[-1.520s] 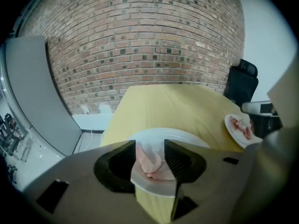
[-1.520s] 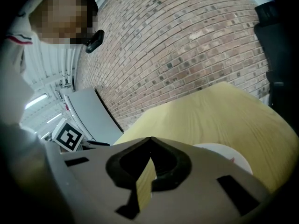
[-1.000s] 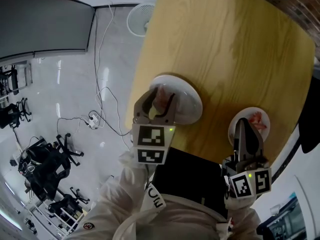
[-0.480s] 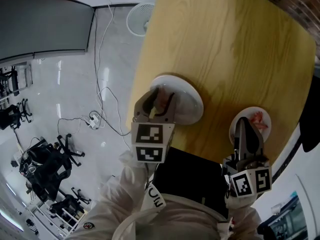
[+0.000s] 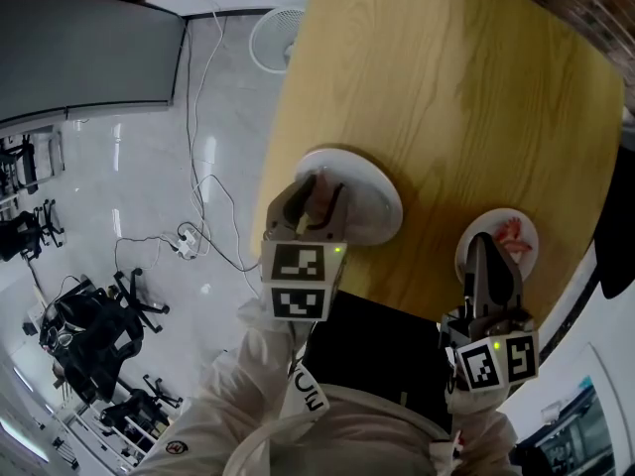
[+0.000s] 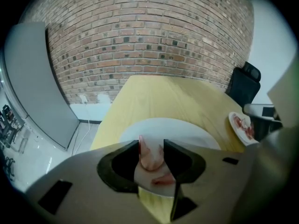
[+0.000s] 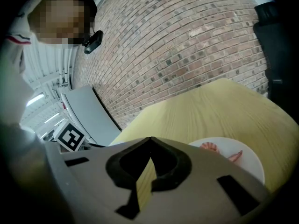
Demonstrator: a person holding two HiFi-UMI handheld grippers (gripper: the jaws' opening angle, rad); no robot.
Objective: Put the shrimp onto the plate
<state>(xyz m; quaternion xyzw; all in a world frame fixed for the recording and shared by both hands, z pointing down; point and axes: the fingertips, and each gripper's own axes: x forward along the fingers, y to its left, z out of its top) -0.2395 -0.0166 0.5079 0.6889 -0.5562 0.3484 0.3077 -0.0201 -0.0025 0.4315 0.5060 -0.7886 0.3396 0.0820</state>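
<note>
A pale pink shrimp (image 6: 150, 157) stands between the jaws of my left gripper (image 6: 152, 146), touching both pads as the jaws are closing on it. That gripper (image 5: 320, 184) is over the near left part of the large white plate (image 5: 375, 194). A second pink piece (image 6: 163, 179) lies on that plate (image 6: 187, 127) just below the jaws. My right gripper (image 5: 481, 240) is shut, with nothing in it, at the near rim of a small white plate (image 5: 528, 228). That small plate (image 7: 254, 167) holds more shrimp (image 7: 210, 147).
Both plates sit near the front edge of a round wooden table (image 5: 446, 87). Beyond the table are a brick wall (image 6: 149, 41), a black office chair (image 6: 245, 85) and a grey panel (image 6: 32, 78). Cables and a fan (image 5: 278, 33) are on the floor.
The left gripper's jaws have narrowed around the shrimp. The right gripper has stayed where it was.
</note>
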